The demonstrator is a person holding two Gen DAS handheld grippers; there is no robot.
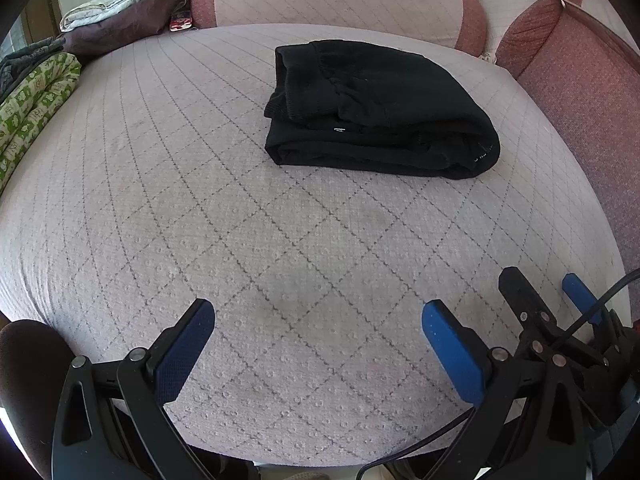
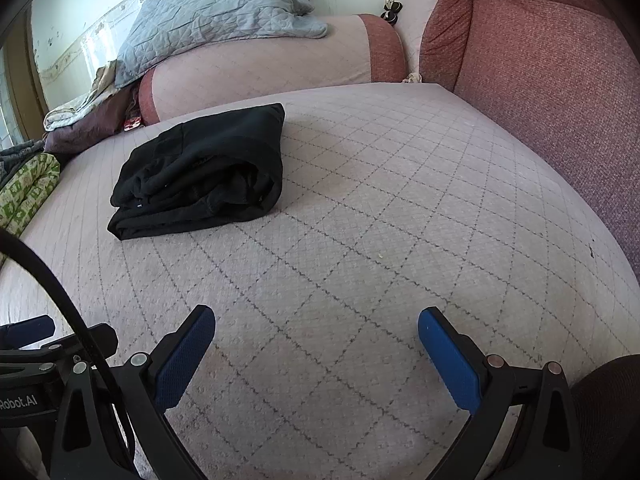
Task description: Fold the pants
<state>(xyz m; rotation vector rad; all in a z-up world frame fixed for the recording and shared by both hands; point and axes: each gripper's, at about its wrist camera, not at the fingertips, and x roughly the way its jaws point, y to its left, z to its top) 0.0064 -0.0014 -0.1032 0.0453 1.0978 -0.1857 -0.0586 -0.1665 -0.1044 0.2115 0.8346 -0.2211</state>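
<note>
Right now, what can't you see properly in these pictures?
- Small white tag on the folded black fabric pants: too small to read, left wrist view.
- Inner layers of the pants: hidden by the top fold, both views.
- Green patterned cushion: cut off by the left edge, right wrist view.
- Small dark bow-shaped thing beyond the pink round bolster: too small to identify.

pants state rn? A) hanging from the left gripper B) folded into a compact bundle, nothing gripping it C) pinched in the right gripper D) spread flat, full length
B: the black pants lie as a layered bundle on the quilted bed cover, while the left gripper and right gripper are both open and empty, well short of it.
</note>
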